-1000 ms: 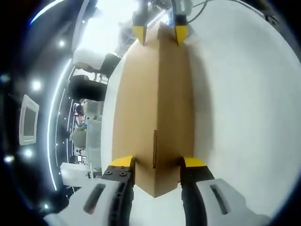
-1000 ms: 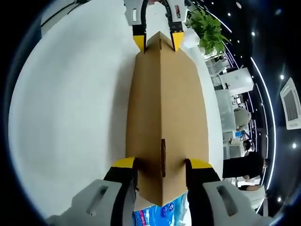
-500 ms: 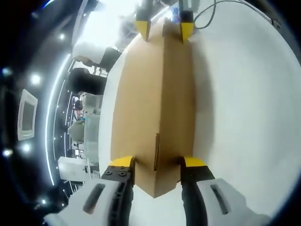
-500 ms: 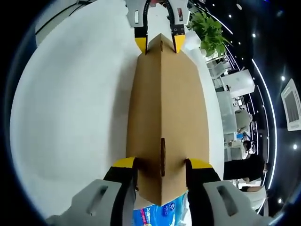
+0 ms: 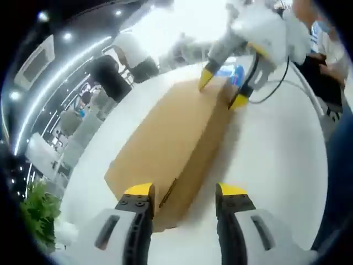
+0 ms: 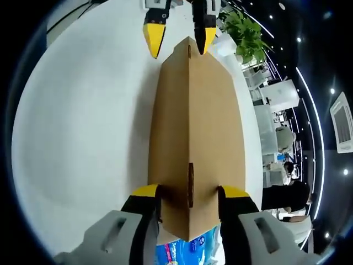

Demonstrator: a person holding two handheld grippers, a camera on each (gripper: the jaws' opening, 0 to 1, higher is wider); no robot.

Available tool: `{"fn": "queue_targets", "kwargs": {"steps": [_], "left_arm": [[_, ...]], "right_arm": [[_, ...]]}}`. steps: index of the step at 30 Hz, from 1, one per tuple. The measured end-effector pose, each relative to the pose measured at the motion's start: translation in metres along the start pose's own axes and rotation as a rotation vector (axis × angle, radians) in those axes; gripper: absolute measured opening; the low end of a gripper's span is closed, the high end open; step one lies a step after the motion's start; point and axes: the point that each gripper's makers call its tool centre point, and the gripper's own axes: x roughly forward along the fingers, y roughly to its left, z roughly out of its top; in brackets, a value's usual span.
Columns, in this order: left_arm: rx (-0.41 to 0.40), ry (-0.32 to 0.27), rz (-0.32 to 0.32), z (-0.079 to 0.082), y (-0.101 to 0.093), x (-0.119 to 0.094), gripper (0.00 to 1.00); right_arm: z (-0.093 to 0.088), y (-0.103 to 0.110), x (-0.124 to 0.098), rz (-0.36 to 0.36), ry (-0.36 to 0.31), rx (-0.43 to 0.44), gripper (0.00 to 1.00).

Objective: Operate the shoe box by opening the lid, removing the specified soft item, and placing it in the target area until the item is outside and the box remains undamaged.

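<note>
**Left gripper view tips away as cardboard lid stays gripped at one end**

Left gripper view: the long brown cardboard shoe-box lid [image 5: 171, 143] lies on the round white table [image 5: 270, 182], its long axis running from the yellow-tipped left gripper [image 5: 180, 194] at the near end diagonally up to the right gripper [image 5: 220, 91] at the far end. The left jaws stand apart on either side of the lid's near corner, and the pictures do not settle whether they touch the card. At the far end the right gripper's yellow tips sit one on each side of the lid, with a patch of blue packaging [image 5: 229, 73] just beyond it. A green plant [image 5: 38, 212] shows at lower left.

Right gripper view: the same lid [image 6: 193, 127] points straight away from the right gripper [image 6: 188, 194], whose jaws are clamped against its two sloping faces. A blue-and-white printed soft pack [image 6: 185, 248] peeps out beneath the lid's near edge. At the far end the left gripper [image 6: 179, 36] straddles the lid's tip with its jaws spread, one tip standing clear of the card over the table.

Half a second ago the left gripper view looked square along the lid; it has since rolled and pulled back. In the right gripper view the left gripper's tips then hugged the lid's far corner closely; they have now widened.
</note>
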Motion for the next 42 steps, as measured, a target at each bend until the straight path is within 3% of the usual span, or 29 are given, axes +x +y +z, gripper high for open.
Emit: {"fn": "queue_targets", "kwargs": {"steps": [2,5,7,9,13,20,26,39,42], "left_arm": [[-0.022,-0.042,-0.009,0.007,-0.004,-0.011,0.57],[-0.171,-0.099,-0.033,0.017,-0.013,-0.040,0.74],[-0.266,-0.103,-0.021,0.009,-0.008,-0.050,0.84],[-0.426,-0.089,-0.012,0.002,-0.011,-0.070,0.91],[-0.555,-0.071,0.015,-0.013,-0.015,-0.095,0.99],[-0.632,0.004,0.037,-0.040,-0.036,-0.131,0.99],[-0.715,-0.024,0.073,-0.040,-0.045,-0.153,0.99],[-0.746,0.001,0.102,-0.051,-0.048,-0.164,0.99],[-0.761,0.002,0.113,-0.057,-0.044,-0.166,0.99]], "right_arm": [[-0.001,0.000,0.000,0.001,0.006,0.000,0.41],[-0.001,0.000,0.000,-0.002,0.007,0.001,0.41],[-0.001,0.000,0.000,-0.003,0.005,0.003,0.41],[-0.001,-0.001,0.000,-0.002,0.002,0.012,0.41],[-0.001,0.000,0.000,-0.004,0.004,0.012,0.41],[0.000,-0.001,0.000,-0.006,-0.004,0.039,0.41],[0.001,-0.001,-0.002,-0.003,-0.002,0.025,0.41],[0.004,0.000,-0.005,0.016,0.008,0.008,0.42],[0.016,-0.001,-0.012,0.019,-0.078,0.174,0.44]]}}
